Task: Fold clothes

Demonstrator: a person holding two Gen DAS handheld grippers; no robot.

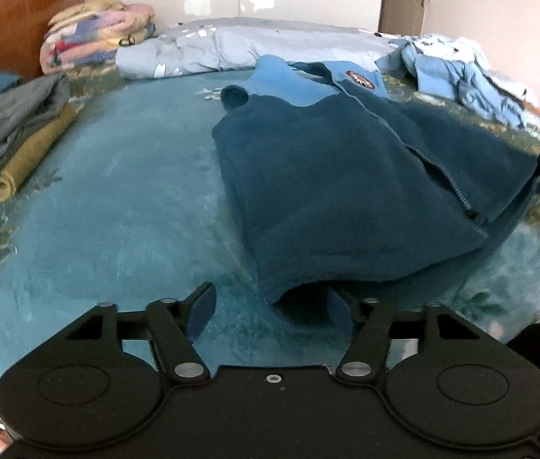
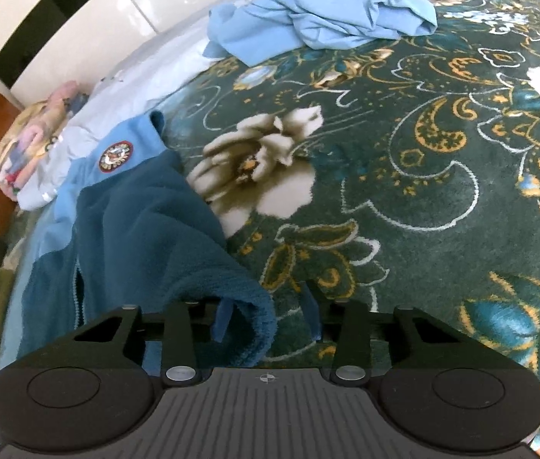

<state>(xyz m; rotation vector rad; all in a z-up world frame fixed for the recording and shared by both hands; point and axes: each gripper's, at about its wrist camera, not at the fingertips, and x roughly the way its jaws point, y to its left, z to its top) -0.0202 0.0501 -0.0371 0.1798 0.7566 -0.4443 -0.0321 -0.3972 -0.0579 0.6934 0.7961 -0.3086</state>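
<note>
Zip-up fleece jacket (image 1: 346, 176) lies flat mid-bed on the floral blanket (image 2: 404, 191), with the left tongs (image 1: 270, 306) gaping at its hem and the right tongs (image 2: 266, 313) spread around a side edge, probably lining up a fold.

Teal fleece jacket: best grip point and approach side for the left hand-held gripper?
Grip the near bottom hem of the teal fleece jacket, at its left corner. That edge lifts off the blanket with a shadowed gap beneath, so a finger can slide under. Come in low from the near side; the left hand-held gripper is open and facing it.
</note>
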